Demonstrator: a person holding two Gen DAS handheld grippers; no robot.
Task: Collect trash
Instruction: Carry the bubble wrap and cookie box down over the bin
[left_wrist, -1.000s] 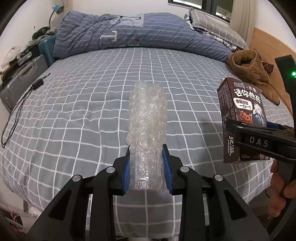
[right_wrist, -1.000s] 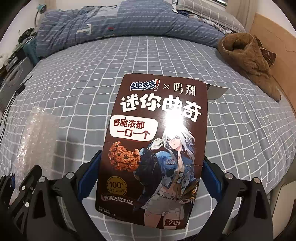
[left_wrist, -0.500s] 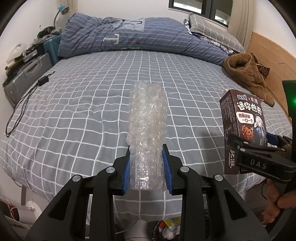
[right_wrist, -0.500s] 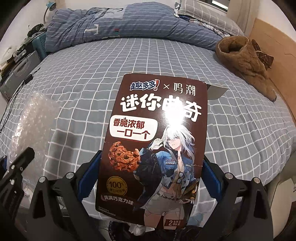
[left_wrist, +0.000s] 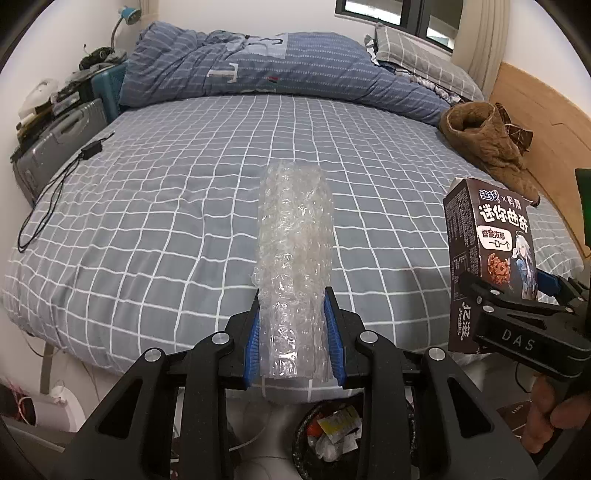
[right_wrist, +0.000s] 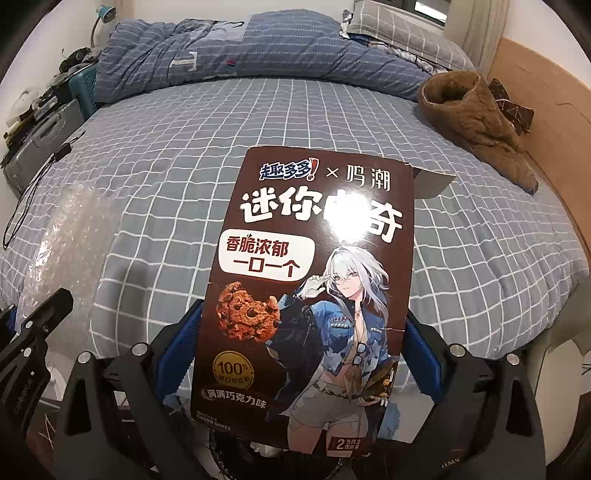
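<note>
Left tool (left_wrist: 293, 332) clamps bubble wrap (left_wrist: 293, 258); right tool (right_wrist: 303, 350) clamps cookie box (right_wrist: 314, 295), both above the bed's (left_wrist: 147, 221) near edge

Our left tool (left_wrist: 293, 332) clamped on its load, our right tool (right_wrist: 303, 354) clamped too, both angled downward, side by side

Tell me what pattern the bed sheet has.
Grey with a white grid check, on the bed sheet; clearest in the left wrist view.

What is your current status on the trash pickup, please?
Left gripper shut on bubble wrap. Right gripper shut on cookie box. Trash bin below, already holding trash. Nothing in the way.
</note>
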